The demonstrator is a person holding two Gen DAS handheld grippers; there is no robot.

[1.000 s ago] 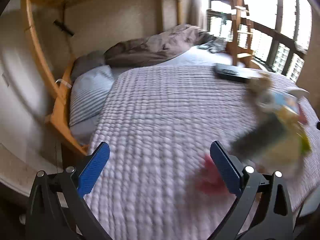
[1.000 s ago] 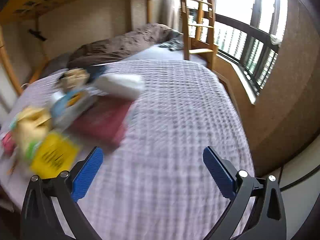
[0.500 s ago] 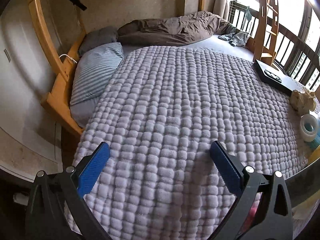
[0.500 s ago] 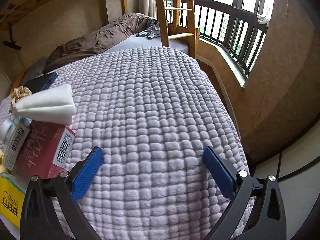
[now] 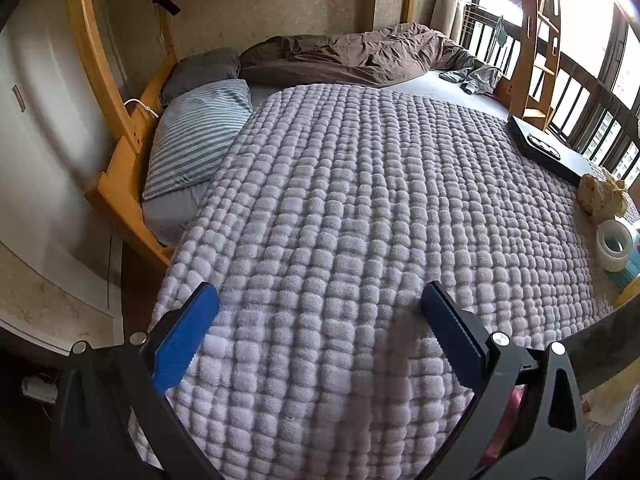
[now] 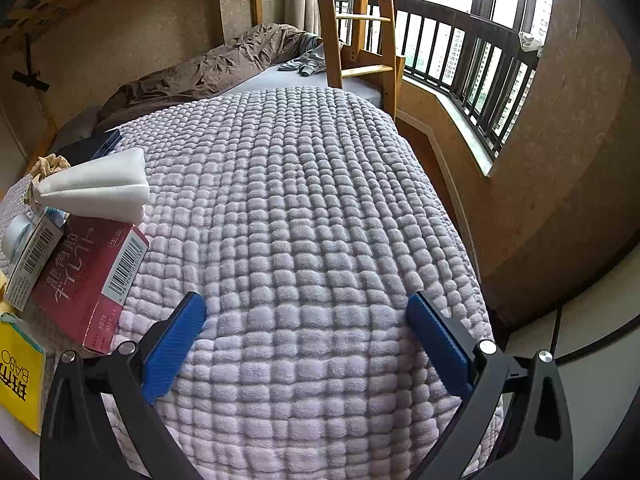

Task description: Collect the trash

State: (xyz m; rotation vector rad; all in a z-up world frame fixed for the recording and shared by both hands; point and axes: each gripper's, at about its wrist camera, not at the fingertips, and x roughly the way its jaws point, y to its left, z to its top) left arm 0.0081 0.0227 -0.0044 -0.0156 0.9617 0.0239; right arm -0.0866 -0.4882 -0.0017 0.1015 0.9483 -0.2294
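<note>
Trash lies on a lilac quilted blanket [image 6: 312, 208]. In the right wrist view, at the left, I see a white foam wedge [image 6: 96, 188], a dark red box [image 6: 88, 280], a white barcode box [image 6: 32, 260], a yellow packet [image 6: 18, 376] and crumpled brown paper [image 6: 46, 166]. In the left wrist view, at the right edge, the crumpled paper [image 5: 600, 196] and a tape roll [image 5: 614, 244] show. My left gripper [image 5: 316, 328] is open and empty over the blanket. My right gripper [image 6: 306, 332] is open and empty, right of the red box.
A black flat case [image 5: 548, 150] lies at the blanket's far right. A striped pillow [image 5: 196, 136] and brown duvet [image 5: 352, 54] lie behind. A wooden ladder [image 6: 360, 36] and window railing [image 6: 472, 64] stand at the bed's right; the wooden bed frame [image 5: 116, 184] is at the left.
Both views swung from blurred motion to a steady look over the blanket. The trash slid to the frame edges. Both grippers stayed open.
</note>
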